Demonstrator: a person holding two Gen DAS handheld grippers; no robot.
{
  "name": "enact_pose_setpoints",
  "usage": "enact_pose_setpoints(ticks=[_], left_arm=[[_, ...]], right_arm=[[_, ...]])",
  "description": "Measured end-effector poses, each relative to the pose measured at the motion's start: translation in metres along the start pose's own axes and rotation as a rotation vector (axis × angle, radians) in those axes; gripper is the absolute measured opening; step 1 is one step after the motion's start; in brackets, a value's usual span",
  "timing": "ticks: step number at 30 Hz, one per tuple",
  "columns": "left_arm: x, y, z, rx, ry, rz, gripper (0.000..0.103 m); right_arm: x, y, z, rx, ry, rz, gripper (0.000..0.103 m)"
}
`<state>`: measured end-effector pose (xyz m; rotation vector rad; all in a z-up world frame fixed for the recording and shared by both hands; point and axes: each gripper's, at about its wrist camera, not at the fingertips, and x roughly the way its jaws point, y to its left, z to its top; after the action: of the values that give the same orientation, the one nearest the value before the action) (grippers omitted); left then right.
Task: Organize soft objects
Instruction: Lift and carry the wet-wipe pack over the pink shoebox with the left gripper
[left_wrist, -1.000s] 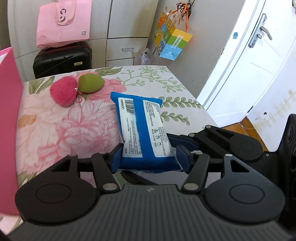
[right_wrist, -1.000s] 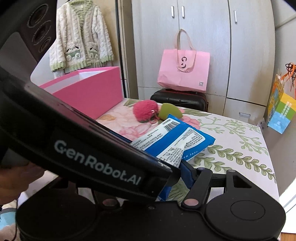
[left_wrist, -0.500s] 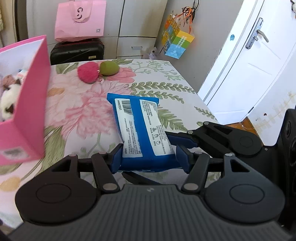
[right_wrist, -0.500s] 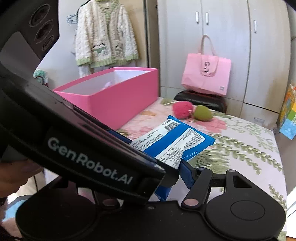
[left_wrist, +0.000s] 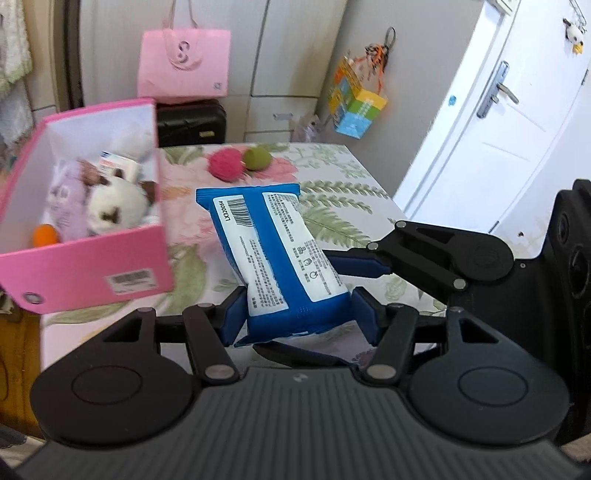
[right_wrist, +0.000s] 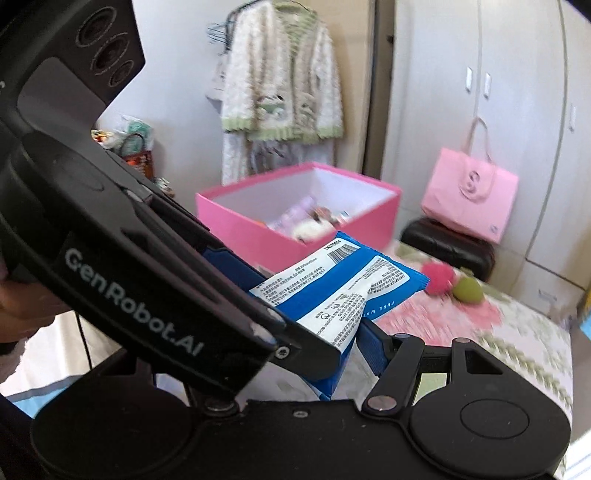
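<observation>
- Blue wipes pack (left_wrist: 275, 254) sits clamped between both blue fingers of the left gripper (left_wrist: 295, 314); its barcode end points away from the camera and its near end is squeezed at the jaws; it is held up off the floral tabletop (left_wrist: 343, 177)
- Right gripper (left_wrist: 373, 266) shows in the left wrist view on the pack's right side; one blue finger reaches to the pack's edge; in the right wrist view the left gripper's black body covers most of the right gripper's jaws, and I cannot tell whether they are open or closed on the pack
- Same pack (right_wrist: 340, 280) in the right wrist view lies tilted, label side up, with a loose white label flap curling at its middle
- Pink box (left_wrist: 92, 266) stands open on the table to the left of the pack, near it but apart; inside lie a white plush toy (left_wrist: 114, 206), a lilac plush (left_wrist: 64, 199) and an orange ball (left_wrist: 45, 236)
- Pink pompom (left_wrist: 223, 166) and green egg-shaped sponge (left_wrist: 256, 158) rest side by side on the far part of the table, well beyond the pack
- Pink shopping bag (left_wrist: 183, 62) stands on a black suitcase (left_wrist: 190, 123) behind the table; a fluffy cardigan (right_wrist: 282, 77) hangs by the wall
</observation>
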<state>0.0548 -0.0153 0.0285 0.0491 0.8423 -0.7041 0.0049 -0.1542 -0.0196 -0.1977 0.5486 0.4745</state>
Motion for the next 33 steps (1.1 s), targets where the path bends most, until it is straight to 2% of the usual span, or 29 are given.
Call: enact_pose_setpoints(ticks=[8,15,19,26,33], left_arm=[[-0.038,0.037,0.009,-0.068,-0.025,0.043,0.060],[-0.057,0.067,0.025,-0.077,-0.095,0.087,0.060],[-0.054,0.088,0.040,-0.108,-0.126,0.099,0.060],[-0.039,0.139,0.066,-0.186,-0.179,0.057,0.060],[-0.010,0.165,0.084,-0.193,-0.176,0.083,0.060]], right_arm=[[0.015,0.025,0.038,-0.077,-0.030,0.077,0.070],[0.032,0.036,0.072,-0.114,-0.080,0.102,0.070],[0.052,0.024,0.089,-0.092,-0.102,0.126,0.071],[0.096,-0.009,0.117,-0.033,-0.115,0.174,0.071],[0.134,-0.031,0.130,-0.022,-0.099,0.197,0.071]])
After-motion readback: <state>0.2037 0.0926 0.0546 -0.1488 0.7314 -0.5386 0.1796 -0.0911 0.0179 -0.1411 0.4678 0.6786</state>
